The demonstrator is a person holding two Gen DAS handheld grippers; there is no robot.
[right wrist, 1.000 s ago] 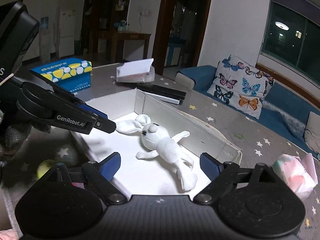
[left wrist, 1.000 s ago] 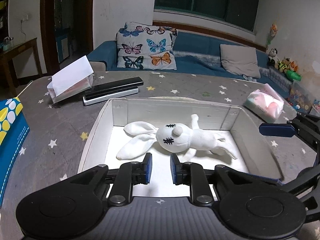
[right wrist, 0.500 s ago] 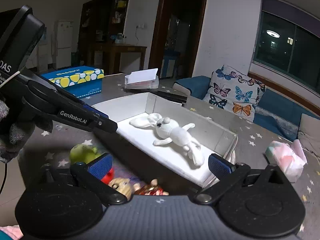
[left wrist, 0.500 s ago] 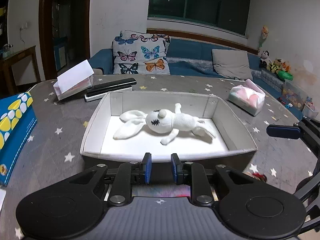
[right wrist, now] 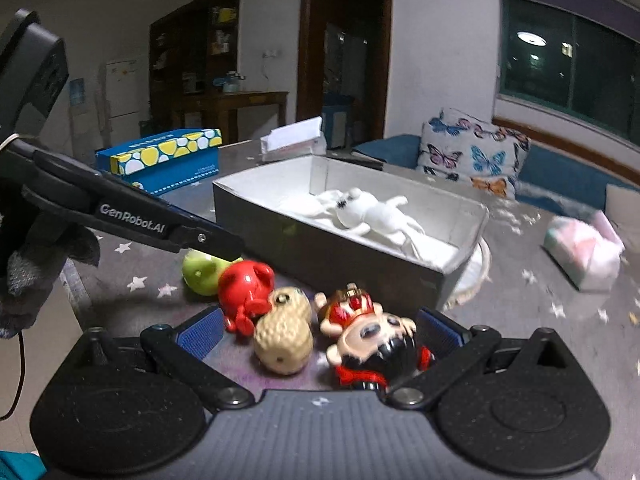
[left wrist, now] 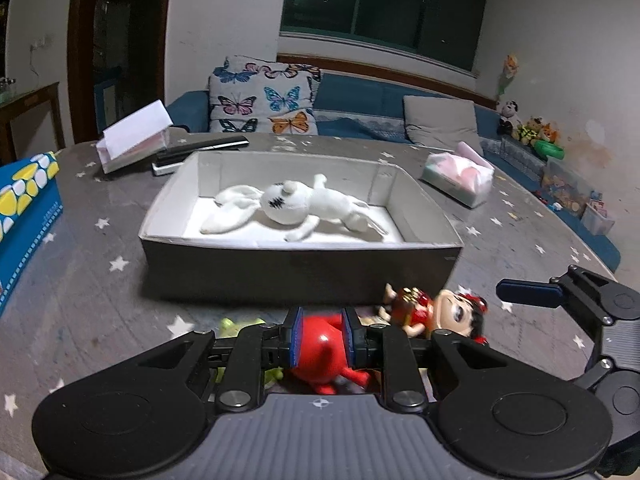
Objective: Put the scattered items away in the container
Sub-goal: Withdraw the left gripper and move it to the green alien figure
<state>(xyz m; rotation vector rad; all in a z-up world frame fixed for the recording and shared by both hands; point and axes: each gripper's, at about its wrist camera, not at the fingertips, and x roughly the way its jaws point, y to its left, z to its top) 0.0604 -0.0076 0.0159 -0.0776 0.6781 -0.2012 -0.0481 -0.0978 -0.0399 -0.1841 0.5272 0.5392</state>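
A grey box (left wrist: 300,268) with a white lining holds a white plush rabbit (left wrist: 296,208). Several small toys lie on the table in front of it: a red figure (right wrist: 246,284), a green one (right wrist: 200,272), a tan peanut-shaped one (right wrist: 284,336) and a red-dressed doll (right wrist: 368,332). My left gripper (left wrist: 323,338) hovers above the red figure (left wrist: 320,344) with a narrow gap between its pads, gripping nothing. My right gripper (right wrist: 320,330) stands wide open just above the peanut toy and the doll, touching neither.
A blue tissue box (left wrist: 24,208) stands at the left and a pink tissue pack (left wrist: 460,176) at the right. Behind the box are a white card holder (left wrist: 132,140) and a black bar (left wrist: 204,148). A gloved hand (right wrist: 36,264) holds the left gripper.
Both grippers have drawn back from over the box towards the near side of the table, bringing the small toys into view. The right jaws have spread wider.
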